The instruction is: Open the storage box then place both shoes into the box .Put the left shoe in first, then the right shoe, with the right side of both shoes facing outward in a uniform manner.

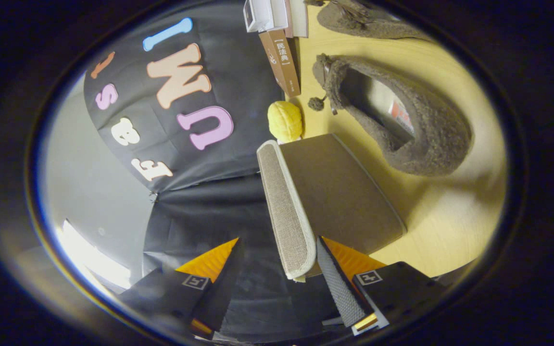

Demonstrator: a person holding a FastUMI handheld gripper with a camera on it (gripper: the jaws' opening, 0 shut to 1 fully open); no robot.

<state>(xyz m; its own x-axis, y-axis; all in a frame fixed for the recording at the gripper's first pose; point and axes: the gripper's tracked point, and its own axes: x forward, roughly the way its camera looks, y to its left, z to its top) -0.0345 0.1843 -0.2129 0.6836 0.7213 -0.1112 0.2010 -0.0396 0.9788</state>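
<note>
My one camera rides on the gripper [277, 281], rolled sideways, so the table [450, 226] stands like a wall. It sits close to the storage box [334, 202], looking along it toward the shoes [402, 120].

**Box lid seen between the spread fingers**

The gripper [277, 269] is held with its two fingers wide apart. The edge of the storage box [339, 192] lid is seen between them, close to the finger with the bumpy grey pad. Whether that pad touches the lid cannot be told. The box is set on a yellow table [450, 226]. A fuzzy brown shoe [402, 120] is laid beside the box, and a second shoe [363, 19] is seen further off. A yellow ball [284, 121] is placed just beyond the box, near some books [281, 60].
</note>
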